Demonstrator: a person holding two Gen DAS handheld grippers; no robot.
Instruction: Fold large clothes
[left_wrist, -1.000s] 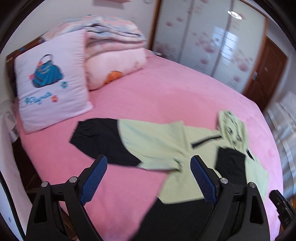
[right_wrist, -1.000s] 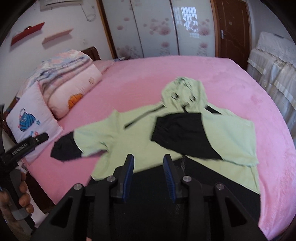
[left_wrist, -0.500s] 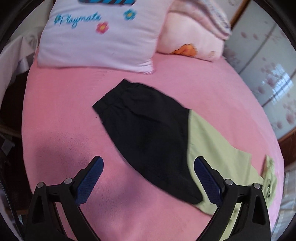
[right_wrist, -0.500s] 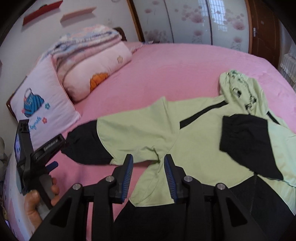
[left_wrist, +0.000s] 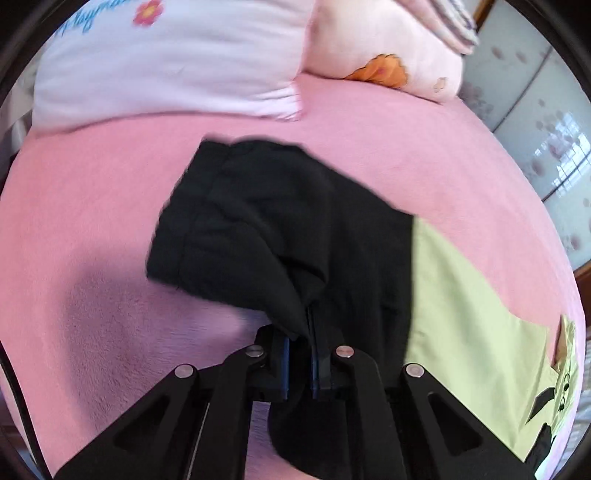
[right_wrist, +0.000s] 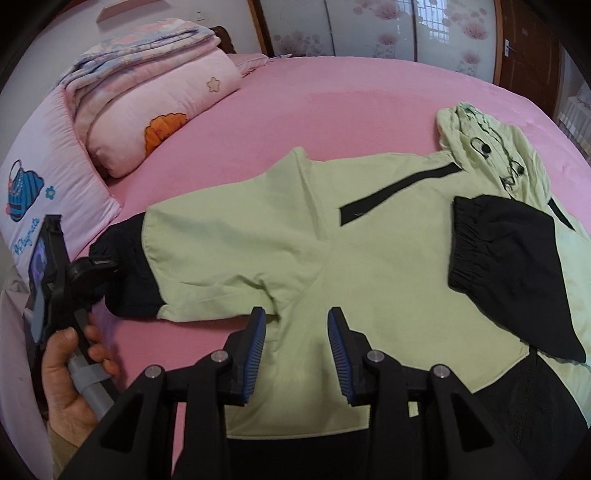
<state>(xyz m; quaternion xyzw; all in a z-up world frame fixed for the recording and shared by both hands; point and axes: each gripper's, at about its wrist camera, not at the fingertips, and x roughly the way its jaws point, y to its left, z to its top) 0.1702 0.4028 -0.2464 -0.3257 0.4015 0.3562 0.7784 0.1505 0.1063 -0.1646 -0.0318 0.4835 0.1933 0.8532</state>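
Left hand-held gripper (left_wrist: 298, 354) pinches the black cuffed sleeve end (left_wrist: 236, 221) of the light-green hooded jacket (right_wrist: 369, 258) spread on the pink bed (right_wrist: 332, 103), sleeve axis running rightward toward the half-open, empty right hand-held gripper (right_wrist: 297, 354).

The right claw (right_wrist: 296, 349) hangs open above the green-and-black hoodie (right_wrist: 369, 258) spread on the pink bed (right_wrist: 332, 103).

Even, bright daylight fills both views. A soft shadow (left_wrist: 122, 295) falls on the pink bedspread (left_wrist: 92, 192) in the left view, where the black sleeve (left_wrist: 258, 229) edges smear with motion blur. Glossy wardrobe doors (right_wrist: 373, 27) reflect windows. Fisheye curvature and dark vignetting frame each view.
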